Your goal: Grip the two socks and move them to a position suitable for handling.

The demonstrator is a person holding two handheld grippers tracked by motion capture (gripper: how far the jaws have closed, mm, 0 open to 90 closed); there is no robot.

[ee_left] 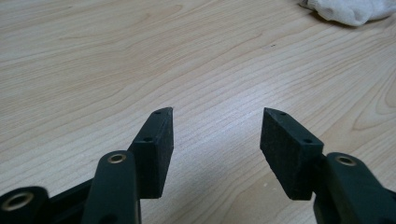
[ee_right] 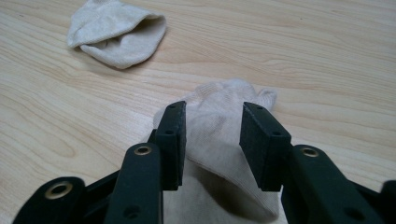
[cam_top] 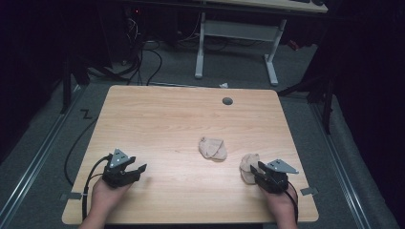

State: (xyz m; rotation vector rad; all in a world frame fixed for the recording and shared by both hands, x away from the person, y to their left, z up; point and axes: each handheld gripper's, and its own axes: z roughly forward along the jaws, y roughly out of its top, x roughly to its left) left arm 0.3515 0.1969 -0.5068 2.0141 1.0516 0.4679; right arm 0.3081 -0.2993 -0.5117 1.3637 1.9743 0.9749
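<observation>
Beige ribbed sock (ee_right: pixel 219 135), crumpled.

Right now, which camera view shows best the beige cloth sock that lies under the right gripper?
The right gripper view: the beige cloth sock lies close between the open jaws of the right gripper, its knit clear. The high view shows it small and partly covered. The left gripper view shows a pale cloth at its corner; which sock, I cannot tell.
</observation>
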